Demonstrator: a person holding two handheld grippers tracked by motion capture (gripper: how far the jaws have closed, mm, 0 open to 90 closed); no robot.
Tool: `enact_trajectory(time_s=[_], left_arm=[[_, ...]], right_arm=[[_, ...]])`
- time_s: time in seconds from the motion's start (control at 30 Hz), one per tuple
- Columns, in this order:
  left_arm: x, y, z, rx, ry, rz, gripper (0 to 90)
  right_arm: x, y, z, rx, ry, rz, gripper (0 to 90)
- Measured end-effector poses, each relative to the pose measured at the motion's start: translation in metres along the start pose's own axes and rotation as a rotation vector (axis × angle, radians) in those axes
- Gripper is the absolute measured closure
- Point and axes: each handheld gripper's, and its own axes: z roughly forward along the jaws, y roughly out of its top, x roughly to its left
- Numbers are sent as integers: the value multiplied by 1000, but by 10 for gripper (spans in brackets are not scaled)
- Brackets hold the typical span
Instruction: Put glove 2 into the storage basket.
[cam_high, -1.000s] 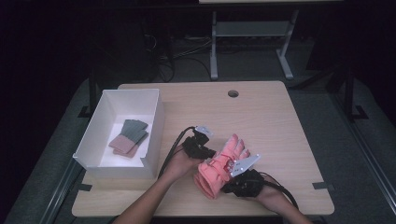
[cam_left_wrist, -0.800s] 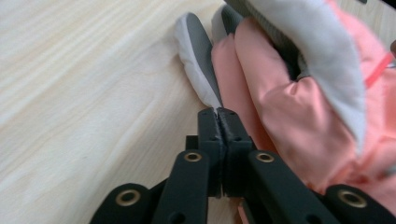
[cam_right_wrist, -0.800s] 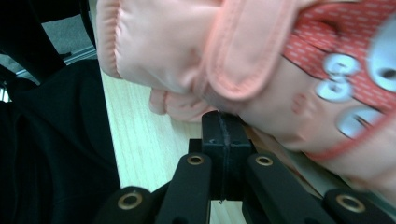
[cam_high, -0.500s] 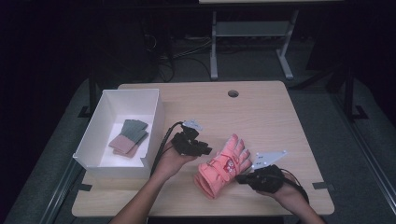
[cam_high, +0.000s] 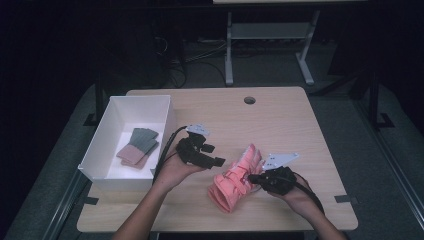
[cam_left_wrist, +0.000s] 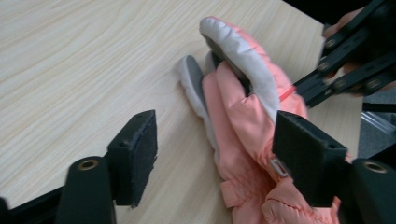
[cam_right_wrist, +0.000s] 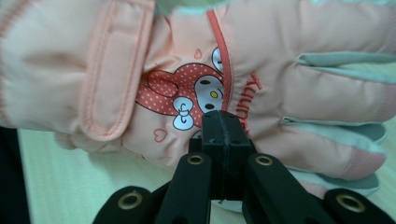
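My right gripper is clamped on the edge of the pink glove, its jaws pressed together on the fabric beside the printed rabbit picture. The glove lies on the table, near the front edge, between my two hands. My left gripper is just beside the glove, on its left, and its jaws have just been opening; they stand apart now, with bare wood and a part of the glove between them, not pressing it. The white box with folded cloths stands at the left
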Motion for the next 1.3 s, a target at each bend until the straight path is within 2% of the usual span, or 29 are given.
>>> enact_trajectory(time_s=[0.03,0.13,0.23,0.5,0.57,0.73,0.8,0.93,1.23,1.3], left_arm=[[0,0,0,1,-7,2,277],[-3,0,6,11,-25,15,224],[-6,2,13,34,-35,35,177],[-17,11,32,66,-75,50,146],[-19,12,42,89,-82,61,145],[-18,7,64,143,-84,60,133],[-17,4,69,136,-88,32,133],[-13,-1,78,159,-108,-11,126],[-2,-12,90,202,-171,-60,124],[0,-15,93,207,-178,-87,124]], right_arm=[[1,-1,4,11,-1,8,900],[3,-2,12,42,-25,-17,900],[3,-2,16,44,-22,-11,900],[4,-5,21,58,-26,-13,900],[4,-5,21,57,-30,-15,900],[4,-5,21,62,-31,-19,900],[4,-5,22,64,-33,-21,900],[5,-5,22,67,-35,-20,900],[5,-6,24,78,-36,-24,900],[5,-6,25,78,-36,-25,900]])
